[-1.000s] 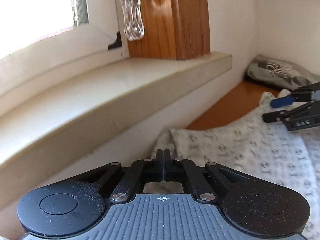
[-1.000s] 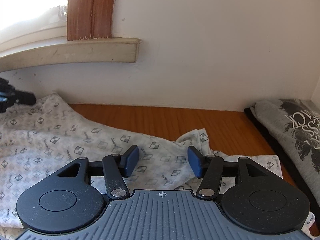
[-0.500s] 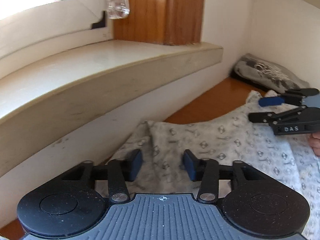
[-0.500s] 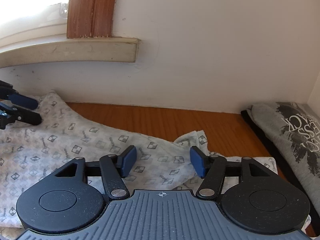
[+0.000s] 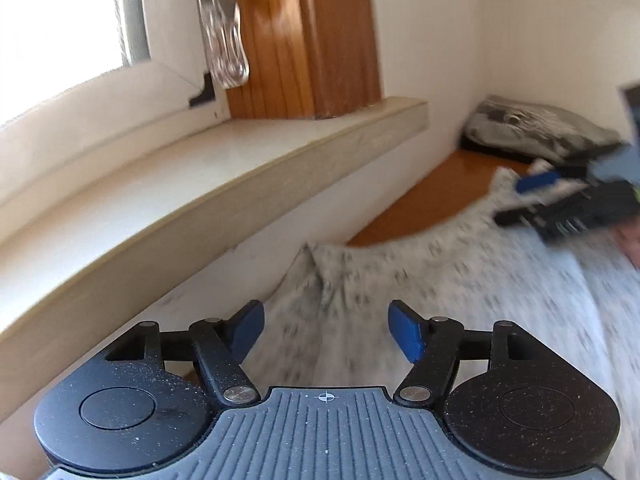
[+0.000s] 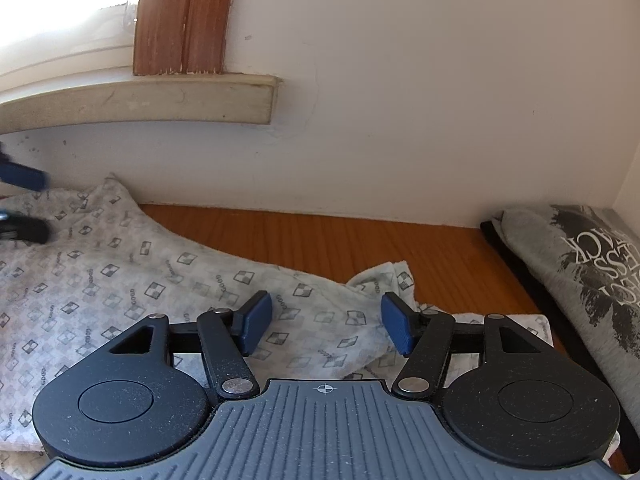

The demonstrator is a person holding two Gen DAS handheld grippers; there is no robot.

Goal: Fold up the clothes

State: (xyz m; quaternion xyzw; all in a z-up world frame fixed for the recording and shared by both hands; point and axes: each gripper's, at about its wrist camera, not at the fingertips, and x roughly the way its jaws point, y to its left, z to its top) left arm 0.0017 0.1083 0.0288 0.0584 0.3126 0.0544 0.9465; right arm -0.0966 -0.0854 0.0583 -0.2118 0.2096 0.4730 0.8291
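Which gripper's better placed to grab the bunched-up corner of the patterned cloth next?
Right gripper, probably: open, with the patterned cloth's bunched corner just ahead between its fingers. The left gripper is opening over the opposite end.

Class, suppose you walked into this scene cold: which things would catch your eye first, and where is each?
First, the white patterned garment sprawled over the wooden surface below the windowsill. Next, the right gripper hovering open above it, then the grey printed shirt lying at the far right by the wall.

window (image 5: 60, 32) bright, upper left above sill | pale sill (image 5: 200, 184) jutted from white wall (image 6: 400, 100) | wood frame (image 5: 304, 40) stood on sill | orange-brown wooden surface (image 6: 320, 240) ran below sill
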